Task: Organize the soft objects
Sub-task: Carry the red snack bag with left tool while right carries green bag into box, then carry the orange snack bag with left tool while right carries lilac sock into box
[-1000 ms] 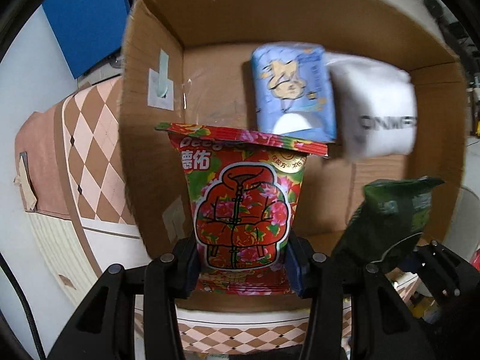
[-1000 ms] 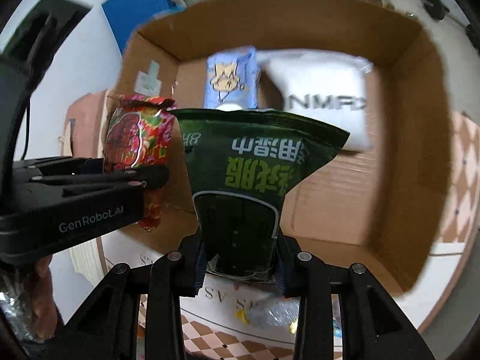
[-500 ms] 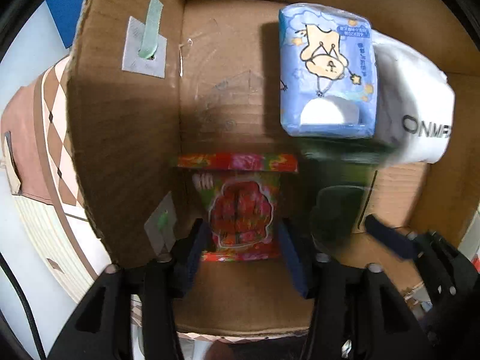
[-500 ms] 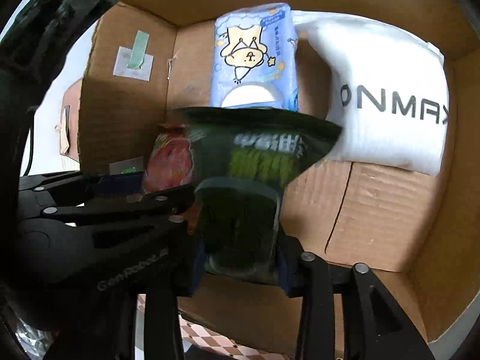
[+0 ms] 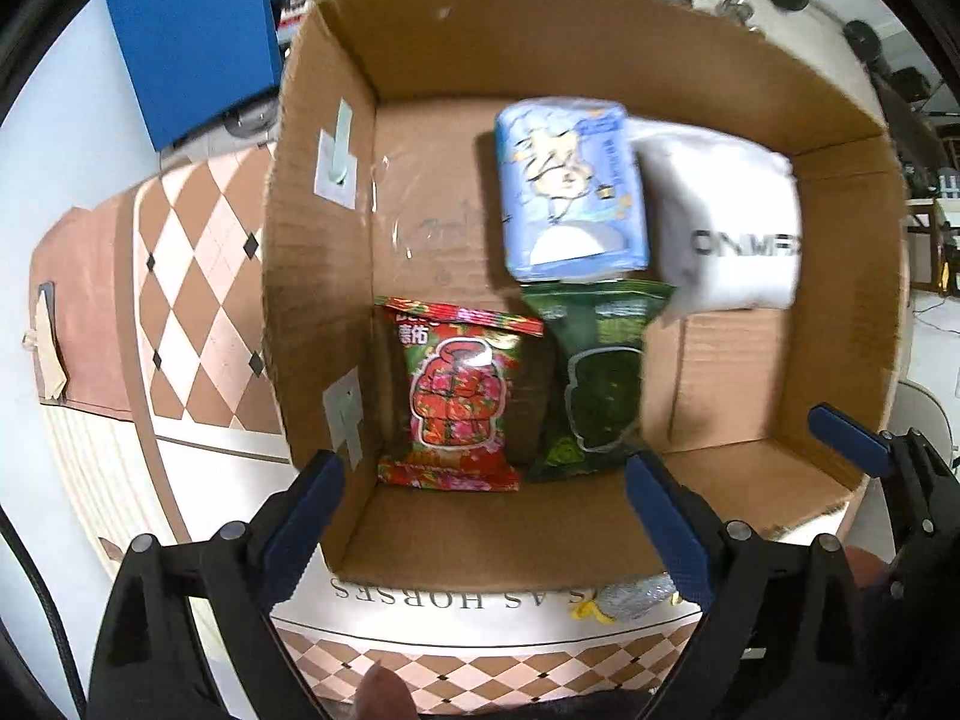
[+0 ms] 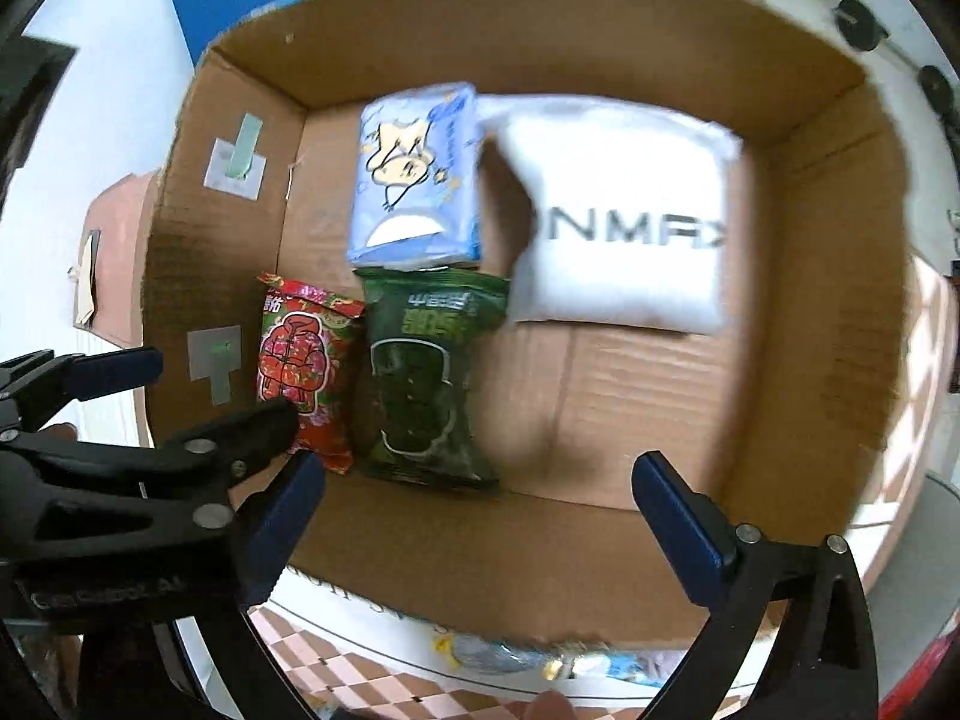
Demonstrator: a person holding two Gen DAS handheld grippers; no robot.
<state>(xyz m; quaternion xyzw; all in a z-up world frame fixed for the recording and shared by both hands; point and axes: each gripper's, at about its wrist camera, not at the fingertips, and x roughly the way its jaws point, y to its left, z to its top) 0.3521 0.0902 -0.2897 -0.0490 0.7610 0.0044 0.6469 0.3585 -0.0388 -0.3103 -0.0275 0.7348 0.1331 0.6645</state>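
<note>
A red floral snack bag (image 5: 459,402) (image 6: 303,360) and a dark green snack bag (image 5: 594,378) (image 6: 423,384) lie side by side on the floor of a cardboard box (image 5: 840,312) (image 6: 810,324). Behind them lie a blue tissue pack (image 5: 570,192) (image 6: 417,180) and a white pillow (image 5: 726,222) (image 6: 618,216). My left gripper (image 5: 486,510) is open and empty above the box's near edge. My right gripper (image 6: 480,504) is open and empty too, just right of the left one.
The box stands on a surface with a brown and cream diamond pattern (image 5: 192,276). A blue panel (image 5: 192,30) stands behind at the left. A small wrapped item (image 5: 630,594) lies under the box's near edge.
Both grippers have let go of their snack bags inside the box, opened, and drawn back up and out. The bags now lie flat on the box floor.
</note>
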